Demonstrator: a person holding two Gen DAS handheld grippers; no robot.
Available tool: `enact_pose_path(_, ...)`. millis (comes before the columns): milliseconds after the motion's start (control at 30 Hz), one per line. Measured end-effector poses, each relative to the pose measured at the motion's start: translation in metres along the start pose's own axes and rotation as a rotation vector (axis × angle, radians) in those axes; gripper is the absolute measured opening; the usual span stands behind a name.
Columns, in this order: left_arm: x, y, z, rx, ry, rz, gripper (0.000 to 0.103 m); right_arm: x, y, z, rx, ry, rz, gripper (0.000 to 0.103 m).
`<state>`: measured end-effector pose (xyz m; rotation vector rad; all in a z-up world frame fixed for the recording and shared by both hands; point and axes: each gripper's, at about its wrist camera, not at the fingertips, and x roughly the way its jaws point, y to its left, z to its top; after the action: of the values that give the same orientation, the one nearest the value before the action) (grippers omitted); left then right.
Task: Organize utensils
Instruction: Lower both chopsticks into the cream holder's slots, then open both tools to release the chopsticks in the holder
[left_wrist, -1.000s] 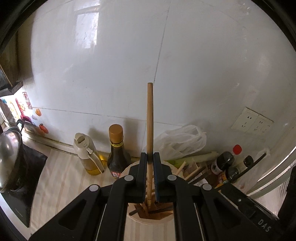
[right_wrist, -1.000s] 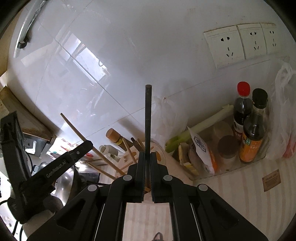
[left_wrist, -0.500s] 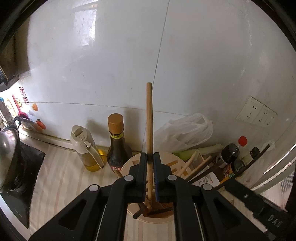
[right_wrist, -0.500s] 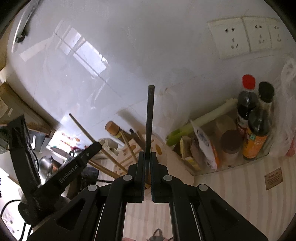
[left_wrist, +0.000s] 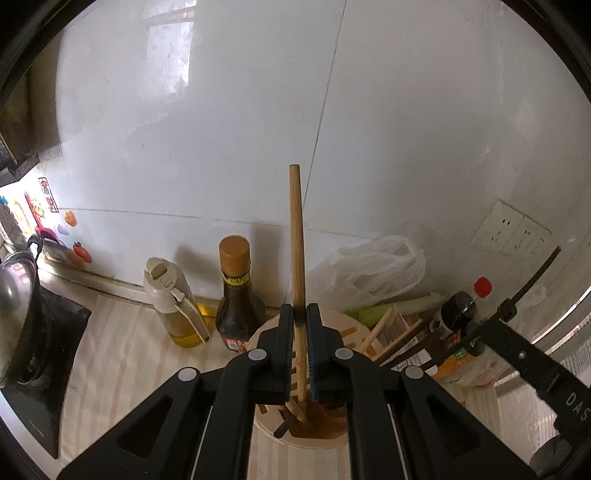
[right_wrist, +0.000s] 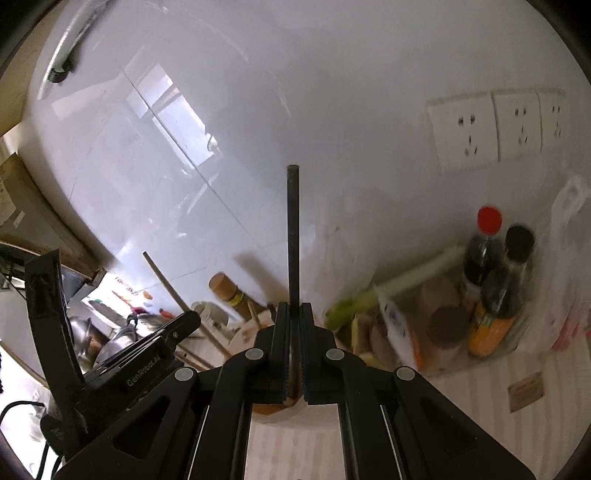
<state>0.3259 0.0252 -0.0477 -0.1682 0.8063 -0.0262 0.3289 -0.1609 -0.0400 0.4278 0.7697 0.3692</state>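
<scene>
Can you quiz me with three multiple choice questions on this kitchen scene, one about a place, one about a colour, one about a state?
1. Where does the brown-capped bottle stand?
A. right of the oil jug
B. on the stove
C. inside the holder

2. What colour is the stick in the right claw?
A. light wood
B. black
C. red

3. How is the left claw?
A. wide open, empty
B. shut on a chopstick
C. shut on a bottle

Answers:
1 A: the brown-capped bottle stands just right of the oil jug, behind the holder.
2 B: the stick in the right claw is black.
3 B: the left claw pinches a wooden chopstick.
</scene>
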Motion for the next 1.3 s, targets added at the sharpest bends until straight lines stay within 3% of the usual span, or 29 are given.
enact_pose_path(233, -0.002, -0.001, 0.009, 0.018, -0.029, 0.006, 0.005, -0.009, 0.005, 0.007, -0.022, -0.05, -0.011, 0.005)
enact_pose_path(633, 0.01, -0.002, 0.005, 0.031, 0.022, -0.044, 0.007, 0.016, 0.005, -0.004, -0.02, 0.04, 0.032, 0.005)
enact_pose_path(933, -0.003, 0.003, 0.012, 0.006, 0.007, -0.038, 0.01, 0.0, 0.015, -0.003, -0.085, 0.018, -0.015, 0.005)
enact_pose_path(967, -0.006, 0.004, 0.012, 0.001, 0.002, -0.032, 0.014, 0.001, 0.018, -0.003, -0.105, 0.03, -0.029, 0.005)
enact_pose_path(1000, -0.008, 0.005, 0.012, -0.001, -0.005, -0.024, 0.029, 0.003, 0.022, -0.004, -0.125, 0.042, -0.042, 0.005)
enact_pose_path(1033, -0.01, 0.006, 0.012, -0.005, -0.013, -0.016, 0.054, 0.006, 0.024, -0.005, -0.14, 0.055, -0.041, 0.005)
enact_pose_path(1100, -0.017, 0.009, 0.012, -0.02, -0.041, 0.005, 0.081, 0.013, 0.025, -0.008, -0.143, 0.08, -0.036, 0.005)
enact_pose_path(1167, -0.024, 0.011, 0.013, -0.026, -0.063, 0.03, 0.082, 0.023, 0.023, -0.011, -0.128, 0.115, -0.025, 0.005)
enact_pose_path(1300, -0.034, 0.019, 0.016, -0.033, -0.084, 0.093, 0.098, 0.043, 0.015, -0.02, -0.101, 0.196, 0.004, 0.006)
